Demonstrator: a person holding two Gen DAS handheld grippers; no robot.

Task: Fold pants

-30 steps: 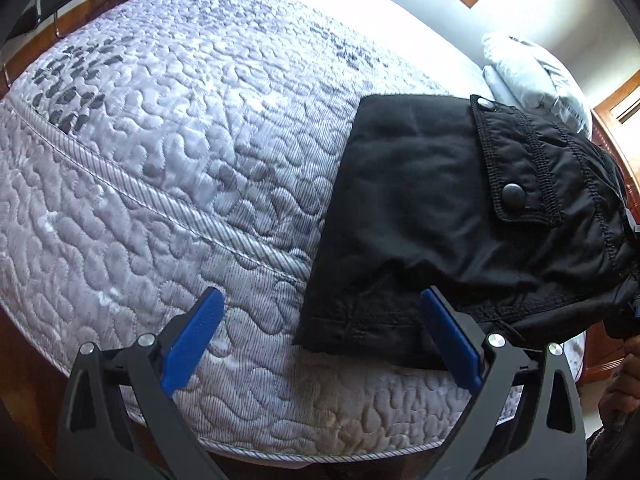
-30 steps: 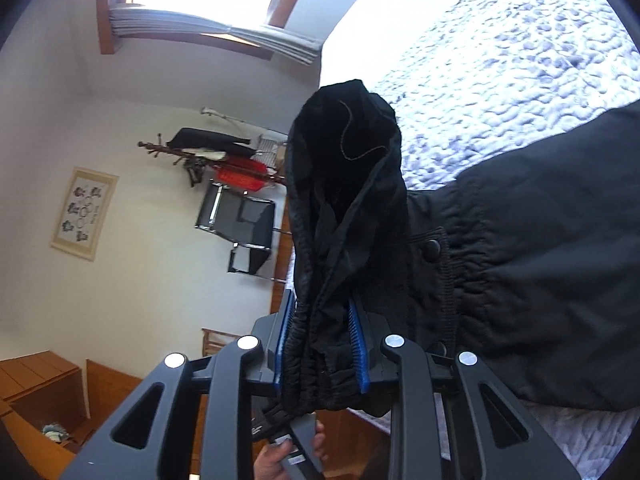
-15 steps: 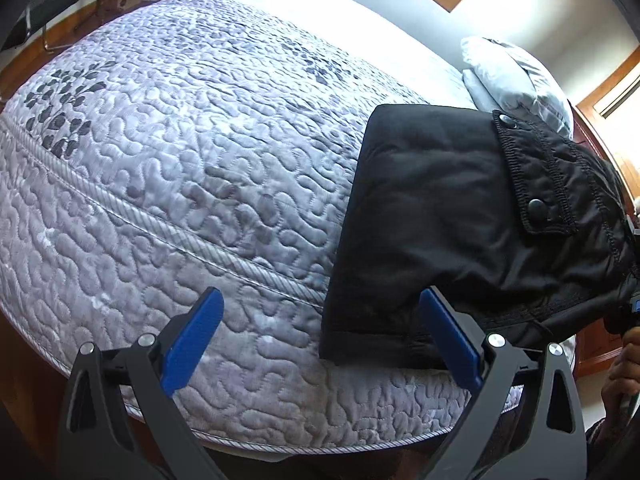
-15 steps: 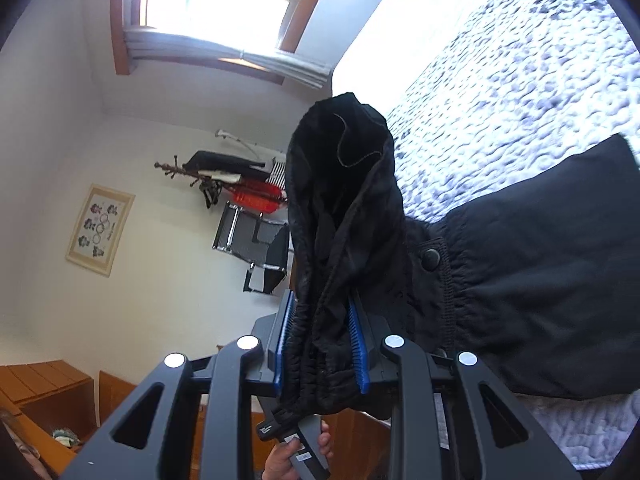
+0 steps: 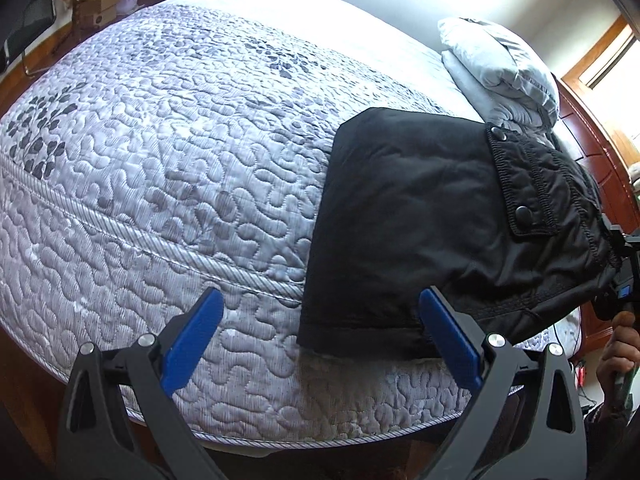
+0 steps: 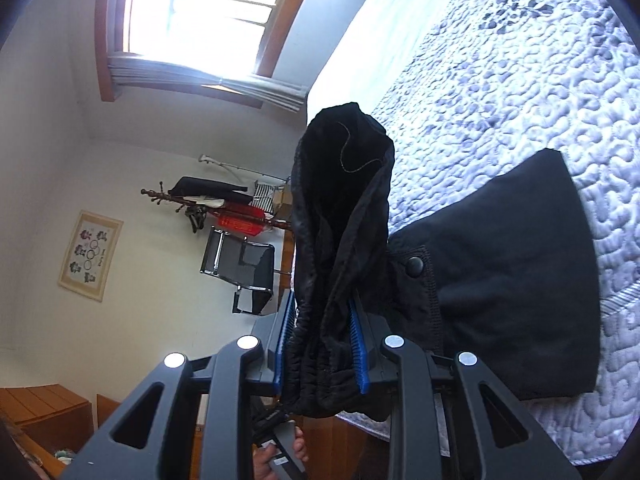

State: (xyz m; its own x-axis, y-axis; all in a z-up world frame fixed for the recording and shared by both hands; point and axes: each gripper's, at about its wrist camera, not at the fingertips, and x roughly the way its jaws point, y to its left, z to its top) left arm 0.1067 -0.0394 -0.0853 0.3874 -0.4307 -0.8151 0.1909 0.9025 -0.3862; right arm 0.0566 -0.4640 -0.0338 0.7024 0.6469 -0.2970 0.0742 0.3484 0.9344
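Observation:
Black pants (image 5: 420, 220) lie folded on the quilted grey bed (image 5: 180, 140), near its front right edge, with a snap-button pocket flap on the right. My left gripper (image 5: 320, 340) is open and empty, in front of the pants' lower left corner, apart from them. My right gripper (image 6: 322, 344) is shut on the bunched elastic waistband of the pants (image 6: 340, 240) and holds it lifted off the bed's edge. The right gripper also shows at the far right of the left wrist view (image 5: 622, 280).
A folded grey pillow stack (image 5: 496, 68) lies at the bed's far right. A wooden headboard (image 5: 592, 152) is beyond it. A coat rack (image 6: 208, 204) and a black chair (image 6: 244, 268) stand by the wall under a window (image 6: 208, 16).
The left gripper has pulled back and up from the pants, showing more of the bed. The right gripper keeps its hold on the waistband and has drawn back slightly.

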